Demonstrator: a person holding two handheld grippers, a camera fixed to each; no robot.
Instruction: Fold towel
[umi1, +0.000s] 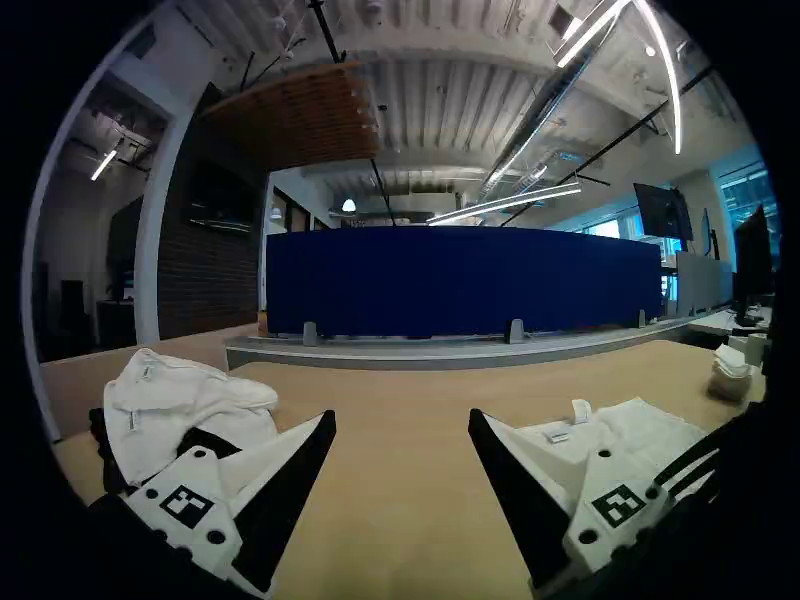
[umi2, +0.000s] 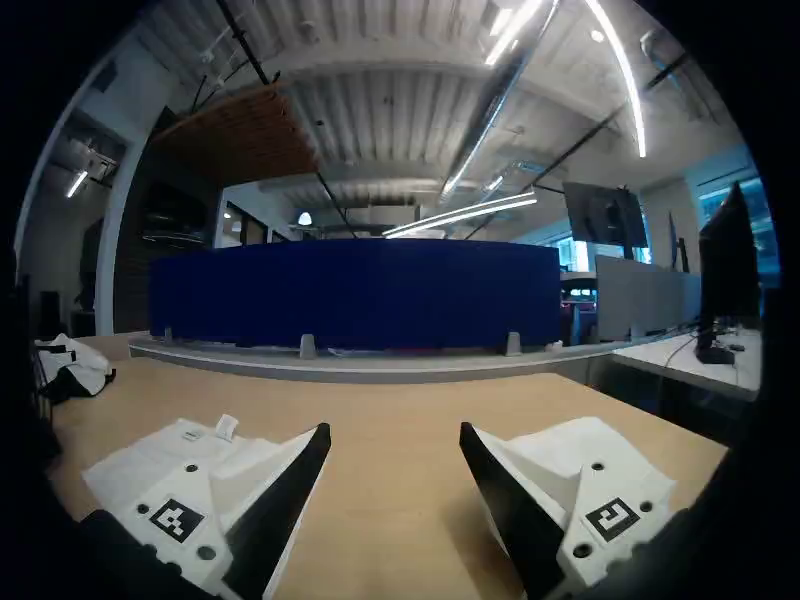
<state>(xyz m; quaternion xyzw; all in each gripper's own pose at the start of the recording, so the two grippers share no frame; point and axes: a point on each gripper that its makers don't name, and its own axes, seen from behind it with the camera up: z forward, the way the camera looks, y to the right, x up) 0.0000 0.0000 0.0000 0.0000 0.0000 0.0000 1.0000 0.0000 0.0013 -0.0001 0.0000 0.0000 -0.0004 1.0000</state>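
Grip comes next: my left tool (umi1: 401, 414) and right tool (umi2: 394, 428) gape wide (nothing pinched); I'd take the flat towel (umi1: 650, 417) by its near corners, low to the table (umi1: 400, 375).

A light wooden table (umi1: 400, 430) spans the lower half of the left gripper view. On it, a crumpled white towel (umi1: 175, 400) lies at lower left and a flat white towel (umi1: 650, 420) at lower right. A small white stack (umi1: 732, 372) sits near the right edge. In the right gripper view, the flat towel lies at lower left and the crumpled one at far left.
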